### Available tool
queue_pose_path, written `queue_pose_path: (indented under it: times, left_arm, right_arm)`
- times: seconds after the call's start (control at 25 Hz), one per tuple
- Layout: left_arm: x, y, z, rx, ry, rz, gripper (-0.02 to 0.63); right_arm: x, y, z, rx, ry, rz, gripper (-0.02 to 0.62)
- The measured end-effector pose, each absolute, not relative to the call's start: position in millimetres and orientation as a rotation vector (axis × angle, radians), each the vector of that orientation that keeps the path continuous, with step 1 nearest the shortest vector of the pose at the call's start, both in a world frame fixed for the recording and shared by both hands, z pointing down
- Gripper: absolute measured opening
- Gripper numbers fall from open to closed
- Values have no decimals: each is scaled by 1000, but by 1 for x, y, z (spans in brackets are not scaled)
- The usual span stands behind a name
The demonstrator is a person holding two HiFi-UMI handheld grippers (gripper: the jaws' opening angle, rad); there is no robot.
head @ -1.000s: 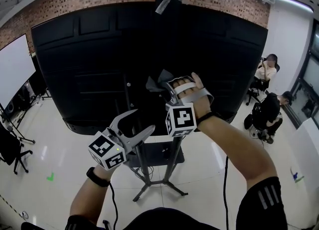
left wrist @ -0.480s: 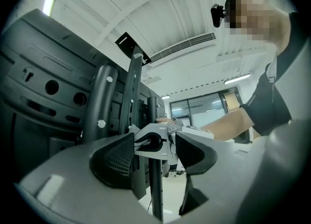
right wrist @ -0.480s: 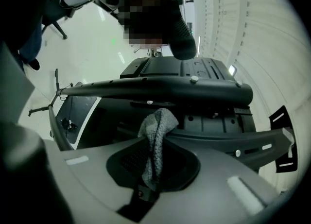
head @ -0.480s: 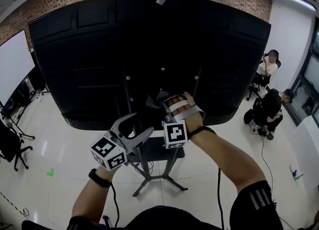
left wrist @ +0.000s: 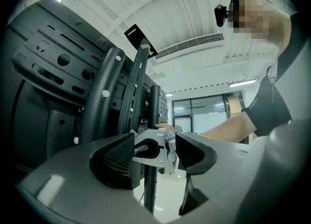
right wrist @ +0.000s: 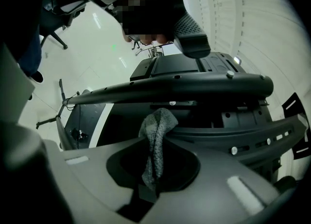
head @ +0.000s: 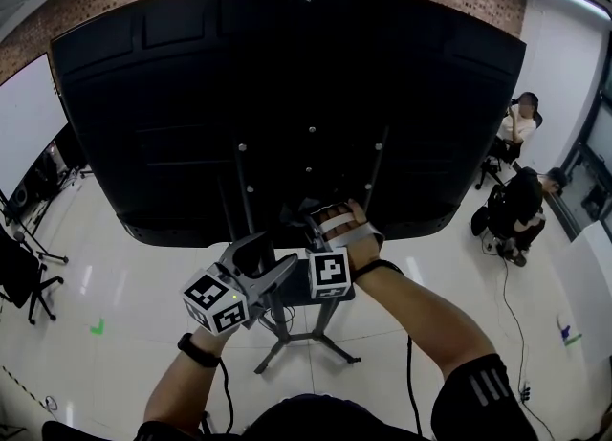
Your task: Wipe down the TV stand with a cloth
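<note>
In the head view the right gripper (head: 312, 225) shows mostly as its marker cube and the hand (head: 350, 238) strapped to it. Its jaws and the cloth ahead of them are lost against the black TV (head: 191, 95). The stand (head: 328, 319) is partly covered by both grippers, and only its lower pole and splayed legs show clearly beneath them.

The right gripper view is plainer: the jaws are pinched together on the one cloth (right wrist: 156, 129). The cloth's long axis runs straight out from the pinch along the jaws. Its free end is bunched and reaches up to a curved bar of the stand just ahead. Whether it touches the bar is hard to tell.

The left gripper (left wrist: 153, 154) has its jaws apart with nothing clamped. The stand's upright pole rises just beyond the gap, and the right gripper shows past it.

There are two grippers. Two rails slant up the TV's back above the right gripper. Two persons (head: 521, 119) (head: 519, 202) sit well off to its right, both small.
</note>
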State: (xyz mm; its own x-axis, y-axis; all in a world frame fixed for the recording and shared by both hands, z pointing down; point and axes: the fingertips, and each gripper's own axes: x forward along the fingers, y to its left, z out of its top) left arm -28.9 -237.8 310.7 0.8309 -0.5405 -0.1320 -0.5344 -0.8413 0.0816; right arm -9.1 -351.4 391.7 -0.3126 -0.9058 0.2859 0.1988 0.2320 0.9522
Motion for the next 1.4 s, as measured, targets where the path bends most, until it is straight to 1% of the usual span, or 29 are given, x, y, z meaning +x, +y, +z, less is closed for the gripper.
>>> queue_pose_path:
  times: [0.2, 0.52, 0.64, 0.8, 0.96, 1.16, 1.4]
  left_arm:
    - [-27, -240, 316, 2950, -894, -213, 290]
    - [-19, -240, 295, 3016, -946, -227, 290]
    - [-7, -234, 279, 3062, -924, -246, 290]
    - [15, -227, 256, 3128, -884, -270, 290]
    - [34, -226, 239, 3160, -837, -307, 290]
    - [64, -236, 231, 3172, -797, -317, 290]
    - [95, -237, 228, 3197, -741, -310, 290]
  right_arm:
    - [-13, -340, 387, 741, -1605, -1248, 34]
    - [1, -297, 306, 966, -1991, -1196, 38]
    - [20, -281, 264, 1076, -2113, -1162, 38]
    - [62, -269, 212, 1257, -2228, -1132, 38]
    - [105, -275, 175, 1390, -2171, -1185, 38]
    - [146, -311, 162, 1452, -2103, -1169, 38]
    - [160, -344, 170, 1437, -2072, -1157, 37]
